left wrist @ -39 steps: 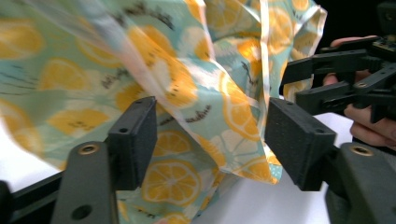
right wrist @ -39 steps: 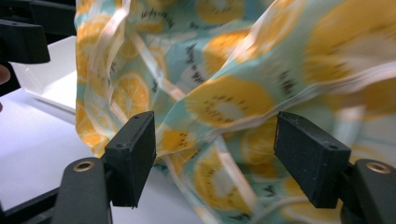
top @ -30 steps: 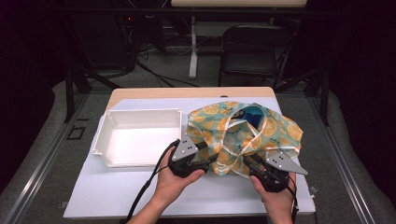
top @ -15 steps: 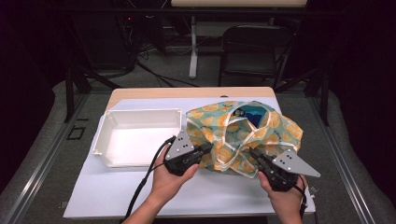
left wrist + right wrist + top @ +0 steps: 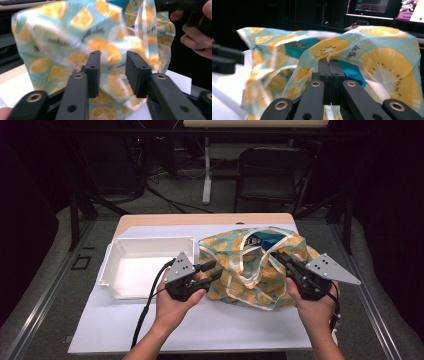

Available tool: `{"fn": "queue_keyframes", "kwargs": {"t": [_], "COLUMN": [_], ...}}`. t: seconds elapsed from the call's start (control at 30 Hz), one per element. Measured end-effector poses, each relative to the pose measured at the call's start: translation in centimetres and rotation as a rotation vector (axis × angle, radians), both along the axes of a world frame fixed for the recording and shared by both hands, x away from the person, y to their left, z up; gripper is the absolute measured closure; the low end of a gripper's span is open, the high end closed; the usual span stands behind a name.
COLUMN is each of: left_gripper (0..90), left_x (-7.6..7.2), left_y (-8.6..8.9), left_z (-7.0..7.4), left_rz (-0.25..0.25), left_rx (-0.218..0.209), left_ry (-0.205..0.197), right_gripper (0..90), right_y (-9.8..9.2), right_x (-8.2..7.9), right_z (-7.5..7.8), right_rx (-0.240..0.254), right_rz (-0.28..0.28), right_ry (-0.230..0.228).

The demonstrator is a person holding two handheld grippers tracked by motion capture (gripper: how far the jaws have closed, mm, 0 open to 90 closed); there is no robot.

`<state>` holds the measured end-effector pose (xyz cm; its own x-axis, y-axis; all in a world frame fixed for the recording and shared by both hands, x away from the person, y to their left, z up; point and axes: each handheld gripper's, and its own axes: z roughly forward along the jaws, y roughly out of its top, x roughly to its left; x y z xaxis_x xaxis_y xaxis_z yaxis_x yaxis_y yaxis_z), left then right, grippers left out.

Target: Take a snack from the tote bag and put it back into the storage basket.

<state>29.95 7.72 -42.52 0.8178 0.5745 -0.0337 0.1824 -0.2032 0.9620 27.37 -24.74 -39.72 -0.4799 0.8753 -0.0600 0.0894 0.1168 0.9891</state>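
The fruit-print bag (image 5: 252, 267) lay on the worktop (image 5: 210, 325), just right of the white tray (image 5: 145, 265). It looked thin, soft and light. Your right gripper (image 5: 329, 61) pinched its edge; your left gripper (image 5: 112, 72) had fingers spread around a fold, a good hold.

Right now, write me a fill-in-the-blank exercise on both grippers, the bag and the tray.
1. The right gripper is ____ on the fruit-print bag.
2. The left gripper has its jaws ____.
3. The white tray lies to the ____ of the bag in the high view.

Missing words: shut; open; left
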Motion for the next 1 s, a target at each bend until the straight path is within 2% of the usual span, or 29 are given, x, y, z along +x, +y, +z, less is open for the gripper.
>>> {"fn": "queue_keyframes", "kwargs": {"t": [0.13,0.17,0.37,0.6,0.67,0.73,0.8,0.83,0.87,0.93,0.97,1.0], "left_gripper": [57.5,56.8,49.6,41.3,40.6,41.1,44.5,50.2,58.4,77.0,84.7,87.1], "left_x": [0.1,0.1,0.5,1.4,1.8,2.2,2.9,3.1,3.3,3.8,4.0,4.2], "left_y": [0.4,0.5,1.6,1.7,1.4,0.9,0.5,0.3,0.2,0.2,0.2,0.3], "left_z": [0.0,0.1,1.1,2.5,3.1,3.7,4.0,4.2,4.3,4.7,4.9,5.1], "left_rz": [0.040,0.048,0.153,0.194,0.178,0.176,0.153,0.155,0.152,0.120,0.107,0.093], "left_rx": [0.007,-0.008,-0.001,0.030,0.036,0.066,0.087,0.098,0.106,0.116,0.101,0.088], "left_ry": [-0.015,-0.023,-0.044,-0.087,-0.112,-0.136,-0.140,-0.144,-0.151,-0.127,-0.113,-0.103], "right_gripper": [90.0,90.0,90.0,90.0,90.0,90.0,90.0,90.0,90.0,90.0,90.0,90.0], "right_y": [-0.1,-0.1,-0.5,-1.2,-1.3,-1.3,-1.3,-1.4,-1.4,-1.5,-1.6,-1.5], "right_x": [0.8,1.0,2.4,3.4,3.8,4.0,4.4,4.6,4.7,5.0,5.2,5.4], "right_z": [0.9,1.1,1.9,1.6,1.6,1.7,1.9,2.1,2.4,2.9,3.1,3.2], "right_rx": [-0.012,-0.015,-0.026,-0.034,-0.031,-0.044,-0.052,-0.048,-0.045,-0.047,-0.051,-0.055], "right_rz": [-0.004,-0.005,-0.027,-0.049,-0.043,-0.042,-0.042,-0.043,-0.043,-0.048,-0.047,-0.051], "right_ry": [-0.010,-0.011,-0.008,0.012,0.017,0.020,0.017,0.015,0.017,0.010,0.008,0.006]}}
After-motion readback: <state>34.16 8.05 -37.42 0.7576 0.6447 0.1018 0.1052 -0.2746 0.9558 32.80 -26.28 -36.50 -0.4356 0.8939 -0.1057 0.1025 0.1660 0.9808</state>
